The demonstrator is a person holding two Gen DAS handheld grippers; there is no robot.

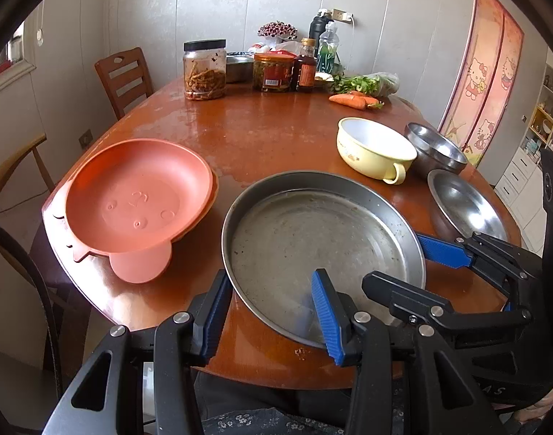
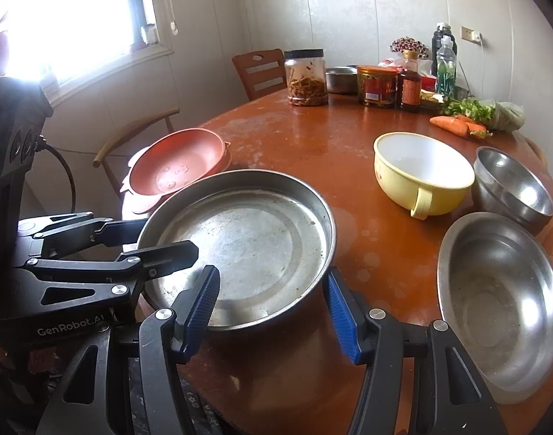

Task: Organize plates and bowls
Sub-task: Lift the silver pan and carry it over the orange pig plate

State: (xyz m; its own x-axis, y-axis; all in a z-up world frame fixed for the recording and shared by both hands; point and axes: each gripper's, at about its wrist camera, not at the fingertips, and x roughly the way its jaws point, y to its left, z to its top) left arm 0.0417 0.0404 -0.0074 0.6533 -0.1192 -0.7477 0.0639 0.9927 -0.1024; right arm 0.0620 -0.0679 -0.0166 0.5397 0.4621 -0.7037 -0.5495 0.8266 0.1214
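A wide, shallow steel plate (image 1: 312, 239) (image 2: 247, 239) lies near the front edge of the brown table (image 1: 262, 134). My left gripper (image 1: 271, 282) is shut on its near-left rim, one pad outside the wall and one inside. My right gripper (image 2: 273, 273) is clamped on the near-right rim the same way. To the left sit stacked orange plates (image 1: 138, 195) (image 2: 178, 166). A yellow handled bowl (image 1: 374, 152) (image 2: 421, 170), stacked steel bowls (image 1: 436, 148) (image 2: 512, 185) and a shallow steel dish (image 1: 465, 206) (image 2: 501, 297) stand on the right.
Jars (image 1: 204, 69), sauce bottles (image 1: 305, 65), greens and carrots (image 1: 352, 100) crowd the far side of the table. Wooden chairs (image 1: 124, 76) stand at the back left and left. A person's lap is just below the table's front edge.
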